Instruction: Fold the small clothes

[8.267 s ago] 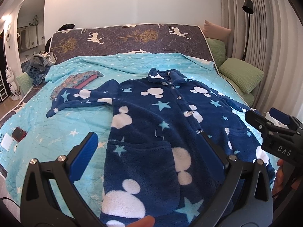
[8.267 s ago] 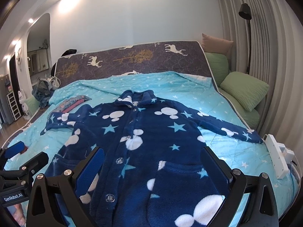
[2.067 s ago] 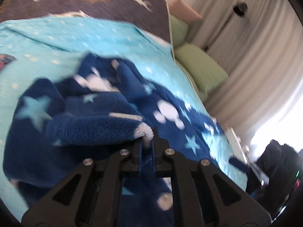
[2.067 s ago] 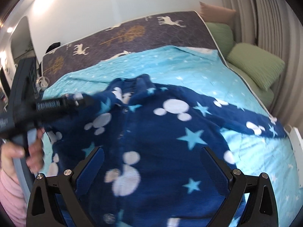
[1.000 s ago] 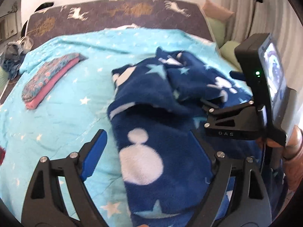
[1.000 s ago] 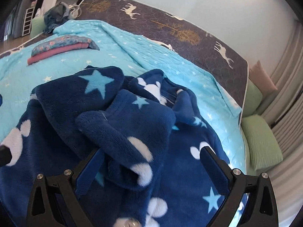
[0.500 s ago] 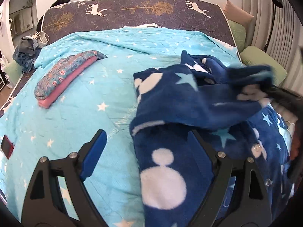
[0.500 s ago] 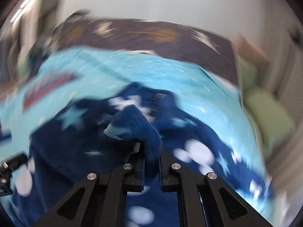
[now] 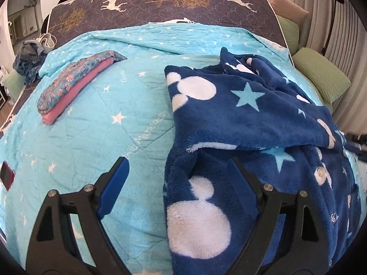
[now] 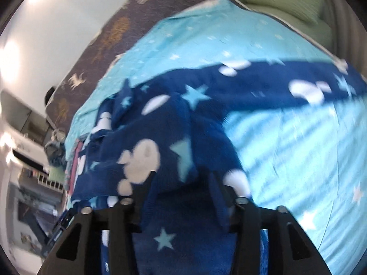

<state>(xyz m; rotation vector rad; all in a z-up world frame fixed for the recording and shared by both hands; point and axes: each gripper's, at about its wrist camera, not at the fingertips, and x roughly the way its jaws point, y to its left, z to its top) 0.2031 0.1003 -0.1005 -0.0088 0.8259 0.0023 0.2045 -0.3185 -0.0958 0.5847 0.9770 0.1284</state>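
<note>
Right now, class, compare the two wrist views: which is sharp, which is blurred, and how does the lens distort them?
Left wrist view: sharp, the blue fleece robe crisp. Right wrist view: motion-smeared, tilted, with wall glare at upper left. Both: fisheye bending with dark corners.

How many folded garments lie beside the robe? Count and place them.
2, stacked on the quilt left of the robe: a floral one on top, a pink one beneath. Others may hide inside.
</note>
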